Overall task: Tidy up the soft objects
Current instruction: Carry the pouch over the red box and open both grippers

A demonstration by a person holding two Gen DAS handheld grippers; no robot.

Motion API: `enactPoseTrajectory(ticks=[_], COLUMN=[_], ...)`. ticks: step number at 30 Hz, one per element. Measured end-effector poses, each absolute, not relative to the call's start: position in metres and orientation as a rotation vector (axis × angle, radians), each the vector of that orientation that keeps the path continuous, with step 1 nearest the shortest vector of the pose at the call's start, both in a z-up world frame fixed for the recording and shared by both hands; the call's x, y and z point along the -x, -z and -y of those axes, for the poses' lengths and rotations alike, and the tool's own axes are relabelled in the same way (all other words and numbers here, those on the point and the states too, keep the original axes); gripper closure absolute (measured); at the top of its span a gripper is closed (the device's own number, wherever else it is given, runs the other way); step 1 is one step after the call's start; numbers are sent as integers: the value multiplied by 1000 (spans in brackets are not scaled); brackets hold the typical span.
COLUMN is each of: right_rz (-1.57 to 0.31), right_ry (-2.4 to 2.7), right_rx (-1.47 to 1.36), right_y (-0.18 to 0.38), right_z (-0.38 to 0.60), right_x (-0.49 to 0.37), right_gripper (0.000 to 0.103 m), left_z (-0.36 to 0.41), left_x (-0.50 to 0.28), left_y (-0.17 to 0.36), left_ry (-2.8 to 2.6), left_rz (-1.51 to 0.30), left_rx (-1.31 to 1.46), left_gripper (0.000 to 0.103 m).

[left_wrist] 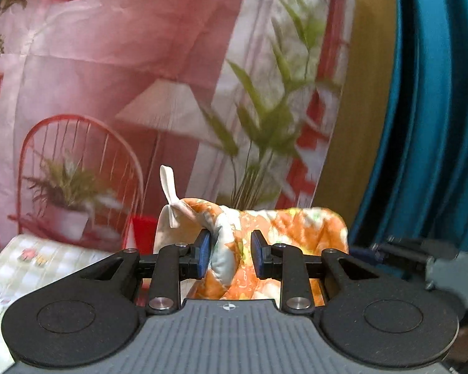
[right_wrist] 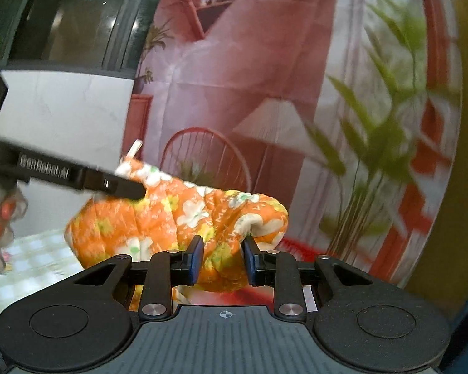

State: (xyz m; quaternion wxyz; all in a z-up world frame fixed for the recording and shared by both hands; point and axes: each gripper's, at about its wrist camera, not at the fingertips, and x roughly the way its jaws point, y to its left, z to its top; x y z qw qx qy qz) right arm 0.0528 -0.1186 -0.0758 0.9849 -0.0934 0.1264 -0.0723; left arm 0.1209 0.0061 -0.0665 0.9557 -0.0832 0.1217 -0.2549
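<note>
Quilted mitt: You hold the orange floral oven mitt (left_wrist: 284, 233) in the air between both tools, above and clear of the surface (left_wrist: 46, 261). It hangs crosswise in front of the printed backdrop curtain (left_wrist: 109, 78).

Hanging loop: The white loop (left_wrist: 168, 193) stands up at the cuff end, on the side of your left tool.

Left tongs: Your left tongs (left_wrist: 231, 257) are closed down to a narrow gap on the rolled cuff edge of the mitt. The left-hand pad touches the fabric; contact at the other pad is not clear from the left wrist view.

Right tongs: Your right tongs (right_wrist: 223, 260) are closed on a bunched fold at the opposite end of the mitt (right_wrist: 177, 212). Both pads press into the padding.

Surface: A pale checked cloth covers it. It lies below and to the left of the mitt in both views.

Surroundings: A teal curtain (left_wrist: 427, 109) hangs at the right of the left wrist view.

Done: The mitt is picked up and is carried by two grips, one at each end.

Left to do: Judged from the task, you have yet to straighten or fold the mitt and set it down in its place. No destination shows in either view. No other soft item is visible, so how many remain cannot be told.

Progress estimate: Early to middle of handling this one item.
</note>
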Motion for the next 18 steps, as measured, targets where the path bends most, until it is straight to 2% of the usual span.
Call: enactPoseTrajectory(ticks=[6,18], right_rz=[-240,-294], right_ry=[163,230], right_rx=[297,389], right_y=[69,97], right_z=[141,204], right_x=[-100,-187], right_gripper=[79,81], left_z=[7,10], left_x=[-163,-267], left_y=[57,90], left_ry=[469,470], left_rz=[-223,-327], left_rx=[114,171], left_gripper=[74,74])
